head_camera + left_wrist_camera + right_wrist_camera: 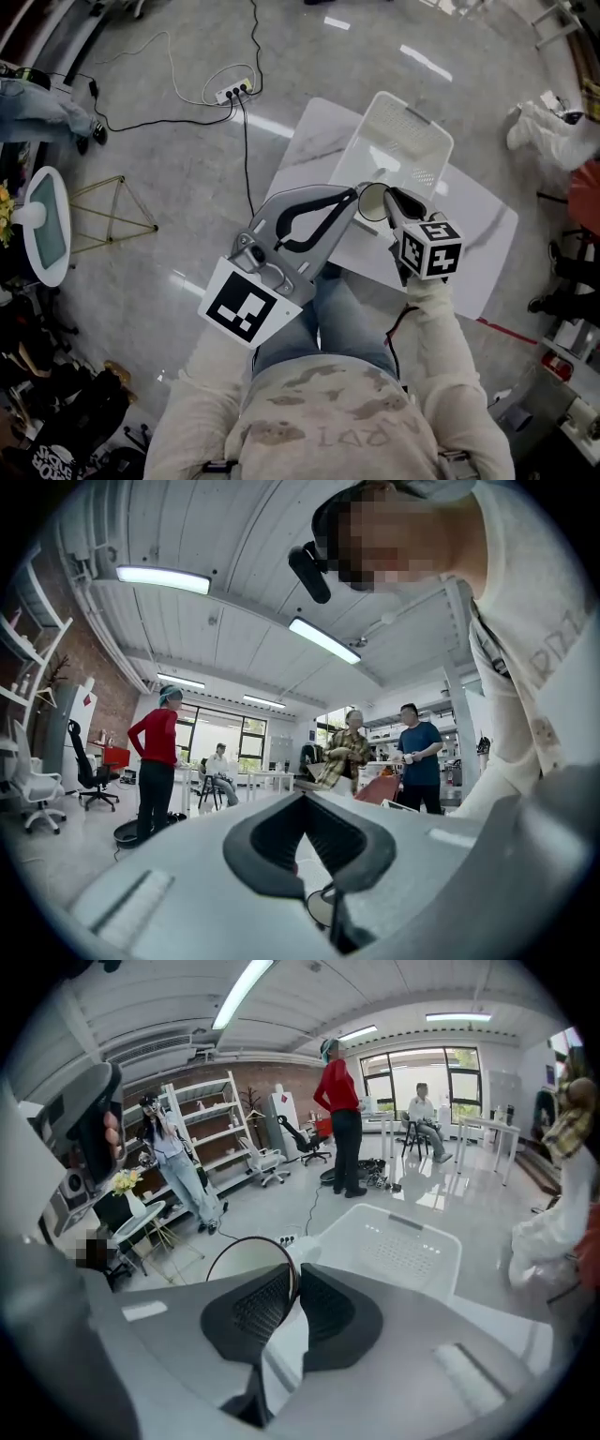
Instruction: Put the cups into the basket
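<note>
Pale sleeves (pixel 450 347) reach over a white marble tabletop (pixel 487 244). Right gripper (pixel 290 1274) grasps the rim of a round, dark-rimmed, seemingly clear cup (pixel 234 1260), just short of the white perforated plastic basket (pixel 394 1241). Left gripper (pixel 302 801) is clenched on nothing, pointing upward. Carry the cup past the basket's wall, lower it, then release.

desk (pixel 483 239): white, marbled, cornerwise to the view | on it: white basket (pixel 403 141), toward its 12 o'clock end | floor (pixel 169 187): grey, glossy | power strip (pixel 232 92) and cables (pixel 246 150) at desk's 10 o'clock
</note>
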Motion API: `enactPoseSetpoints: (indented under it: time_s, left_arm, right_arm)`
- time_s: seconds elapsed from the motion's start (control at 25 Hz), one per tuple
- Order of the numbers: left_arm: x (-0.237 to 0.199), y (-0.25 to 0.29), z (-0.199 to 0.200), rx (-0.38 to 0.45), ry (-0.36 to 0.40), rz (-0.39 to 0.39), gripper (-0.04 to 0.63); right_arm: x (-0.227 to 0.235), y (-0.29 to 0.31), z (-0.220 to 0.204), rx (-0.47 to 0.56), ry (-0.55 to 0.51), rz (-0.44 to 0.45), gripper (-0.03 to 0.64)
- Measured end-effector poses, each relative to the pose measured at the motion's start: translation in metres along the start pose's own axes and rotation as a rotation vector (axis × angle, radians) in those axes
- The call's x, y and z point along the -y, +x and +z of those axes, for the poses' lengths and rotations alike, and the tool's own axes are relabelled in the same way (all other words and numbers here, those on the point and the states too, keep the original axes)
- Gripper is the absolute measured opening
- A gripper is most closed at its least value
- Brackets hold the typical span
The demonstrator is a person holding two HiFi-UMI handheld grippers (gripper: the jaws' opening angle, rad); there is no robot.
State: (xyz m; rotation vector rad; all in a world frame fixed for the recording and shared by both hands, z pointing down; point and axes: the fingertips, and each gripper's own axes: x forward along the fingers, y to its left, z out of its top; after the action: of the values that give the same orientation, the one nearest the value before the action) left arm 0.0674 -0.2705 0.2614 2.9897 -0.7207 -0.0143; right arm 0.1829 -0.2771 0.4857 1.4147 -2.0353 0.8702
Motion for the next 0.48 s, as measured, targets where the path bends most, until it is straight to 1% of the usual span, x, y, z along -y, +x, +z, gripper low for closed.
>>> enactPoseSetpoints:
  time_s: [0.16,0.28,0.48]
  left_arm:
    - [-0.008,0.017,-0.009,-0.015,-0.010,0.017,0.000]
    - [-0.016,0.026,-0.025,-0.040,-0.031,0.030,0.000]
    - [-0.025,0.039,-0.063,-0.075,-0.042,0.028,0.000]
  right_arm:
    - [0.043,0.041,-0.008,-0.056,0.021,-0.016,0.058]
    - [0.062,0.082,-0.028,-0.125,0.043,-0.007,0.060]
    - [0.085,0.143,-0.063,-0.211,0.057,-0.008,0.061]
